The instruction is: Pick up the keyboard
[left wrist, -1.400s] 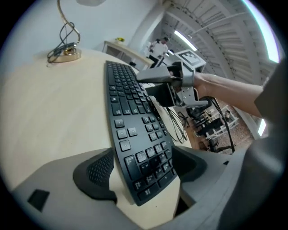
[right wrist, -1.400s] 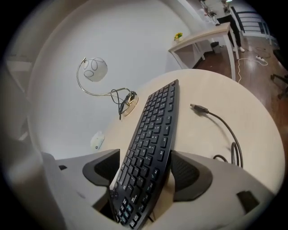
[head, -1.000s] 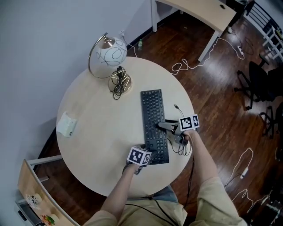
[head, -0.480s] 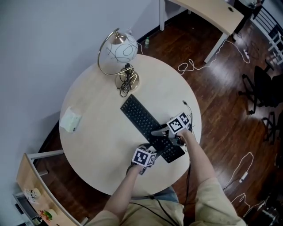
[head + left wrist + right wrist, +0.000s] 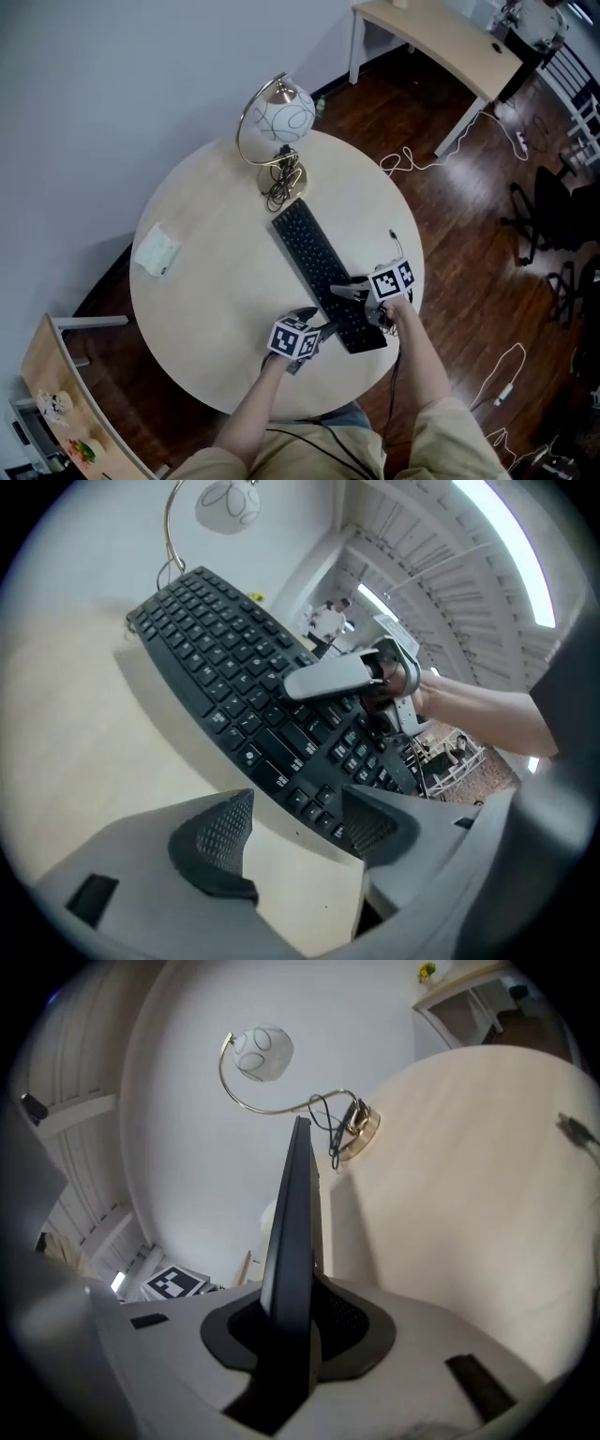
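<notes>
The black keyboard [image 5: 319, 262] lies slantwise across the round table [image 5: 206, 300], and its near end looks a little raised. My right gripper [image 5: 343, 291] is shut on the keyboard's right long edge. In the right gripper view the keyboard [image 5: 294, 1213] shows edge-on between the pads of that gripper [image 5: 292, 1327]. My left gripper [image 5: 317, 325] is at the keyboard's near left corner. In the left gripper view its jaws [image 5: 292, 825] are closing but still apart. The keyboard's [image 5: 234, 663] near edge lies just past the tips, with no pad pressing on it. The right gripper [image 5: 330, 677] shows there clamped over the keys.
A globe lamp [image 5: 278, 116] on a curved arm stands at the table's far side, its cord coiled on the base [image 5: 284, 180]. A white folded object [image 5: 157, 251] lies at the left. A cable end [image 5: 394, 240] lies near the right rim. Cables, desks and chairs surround the table.
The keyboard has swung from straight to slantwise, its near end going right. My right gripper's jaws have closed on its edge. The left gripper stays at the near corner and has risen slightly.
</notes>
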`<state>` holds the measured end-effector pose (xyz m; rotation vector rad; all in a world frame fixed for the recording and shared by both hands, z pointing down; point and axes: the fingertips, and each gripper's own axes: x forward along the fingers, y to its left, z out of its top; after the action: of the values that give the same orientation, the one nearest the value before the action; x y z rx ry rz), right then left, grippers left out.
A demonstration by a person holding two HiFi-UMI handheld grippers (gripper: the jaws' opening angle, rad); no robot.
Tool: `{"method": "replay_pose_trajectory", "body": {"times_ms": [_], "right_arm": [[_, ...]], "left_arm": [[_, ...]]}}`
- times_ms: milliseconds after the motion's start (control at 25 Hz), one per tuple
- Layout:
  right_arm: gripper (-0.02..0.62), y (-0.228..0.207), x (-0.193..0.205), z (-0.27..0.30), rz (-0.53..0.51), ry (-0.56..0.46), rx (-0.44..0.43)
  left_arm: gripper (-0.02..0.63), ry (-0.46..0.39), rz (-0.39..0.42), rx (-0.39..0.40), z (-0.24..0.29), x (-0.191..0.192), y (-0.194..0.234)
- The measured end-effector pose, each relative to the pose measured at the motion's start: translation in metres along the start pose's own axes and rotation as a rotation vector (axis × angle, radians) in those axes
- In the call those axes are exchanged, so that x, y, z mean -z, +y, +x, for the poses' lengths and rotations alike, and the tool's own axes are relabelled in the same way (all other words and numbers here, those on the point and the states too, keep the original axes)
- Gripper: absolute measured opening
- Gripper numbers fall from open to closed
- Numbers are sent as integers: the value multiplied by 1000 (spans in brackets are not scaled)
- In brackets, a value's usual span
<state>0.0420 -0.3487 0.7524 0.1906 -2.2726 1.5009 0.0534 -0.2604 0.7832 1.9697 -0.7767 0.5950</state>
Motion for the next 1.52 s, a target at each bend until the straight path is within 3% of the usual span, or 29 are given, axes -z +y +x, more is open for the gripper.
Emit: {"method": "replay_pose_trajectory", "body": {"times_ms": [120,440,640,800,1040,1280,1400,1520], "right_arm": [[101,31,-19,-28,-35,-162,-1],[101,166,-81,-133,-372,-602,165],[101,241,-90,-178,-577,-782,339],[101,299,-86,-195,-776,-885,453],[101,365,-65,-201,-863,-1004,476],[101,401,-51,-232,-949,-1178,661],[101,400,-42,-243,-910,-1250,717],[101,383,-34,-254,-805,-1294,759]], "left_arm": [[296,-108,38,-17,-31,-30,-1],[296,-557,156,-51,-170,-142,-53],[296,-768,371,-155,-265,-190,-101],[296,-920,505,-239,-329,-205,-139],[290,-1050,592,-387,-387,-197,-172],[290,-1126,574,-538,-417,-182,-169],[287,-1099,556,-586,-415,-174,-156],[286,-1079,532,-598,-407,-167,-147]]}}
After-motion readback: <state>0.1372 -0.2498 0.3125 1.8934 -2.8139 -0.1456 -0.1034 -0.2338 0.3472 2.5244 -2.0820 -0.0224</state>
